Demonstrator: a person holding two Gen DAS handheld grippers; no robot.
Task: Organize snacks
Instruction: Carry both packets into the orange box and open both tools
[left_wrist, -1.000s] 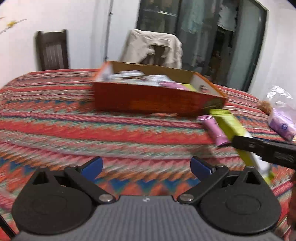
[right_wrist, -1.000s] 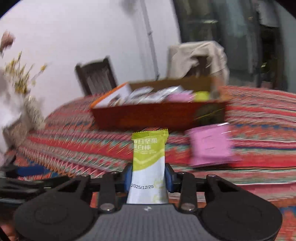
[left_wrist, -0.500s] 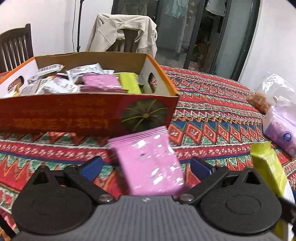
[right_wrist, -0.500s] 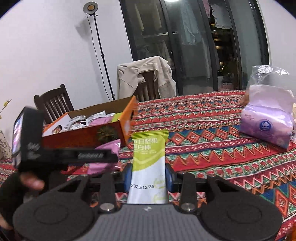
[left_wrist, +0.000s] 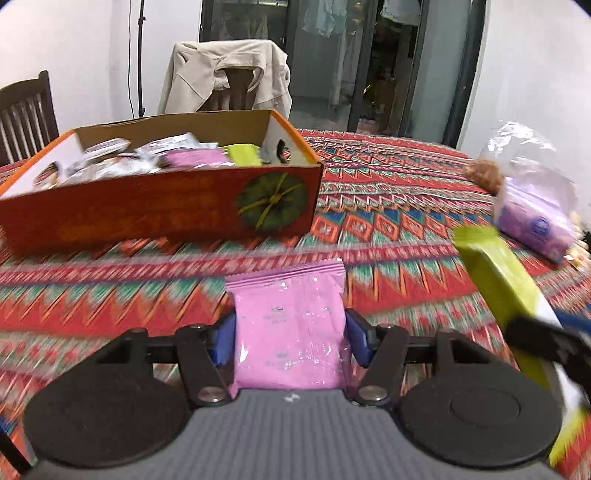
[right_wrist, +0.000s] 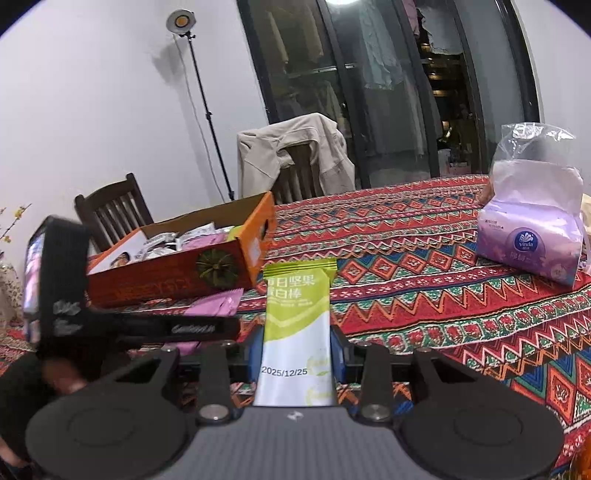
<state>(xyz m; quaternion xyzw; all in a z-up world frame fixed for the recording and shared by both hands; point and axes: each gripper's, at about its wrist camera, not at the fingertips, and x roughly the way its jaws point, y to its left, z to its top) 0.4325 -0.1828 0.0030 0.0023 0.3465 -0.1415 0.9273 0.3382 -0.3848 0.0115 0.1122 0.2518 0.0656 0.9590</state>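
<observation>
- Left gripper (left_wrist: 290, 341) has its jaws closing on a pink snack packet (left_wrist: 288, 328); its blue pads (left_wrist: 221, 341) sit against the packet's two edges, and the packet stands upright between them above the patterned tablecloth (left_wrist: 388, 206).
- Right gripper (right_wrist: 297, 352) is clamped narrow on a green and white snack bar (right_wrist: 297, 325), held upright, with a printed date near its lower end.
- Ahead and to the left of the left gripper sits an open orange cardboard box (left_wrist: 159, 206) on the tablecloth, holding silver, pink and green snack packets.
- From the right gripper's view, the box lies ahead to the left, with the left gripper and pink packet between.
- Ahead and to the right of both grippers lies a purple tissue pack (right_wrist: 528, 240), partly inside a clear plastic bag (right_wrist: 535, 144).
- Beyond the box, a chair draped with a beige jacket (left_wrist: 225, 74) stands at the table's far side.
</observation>
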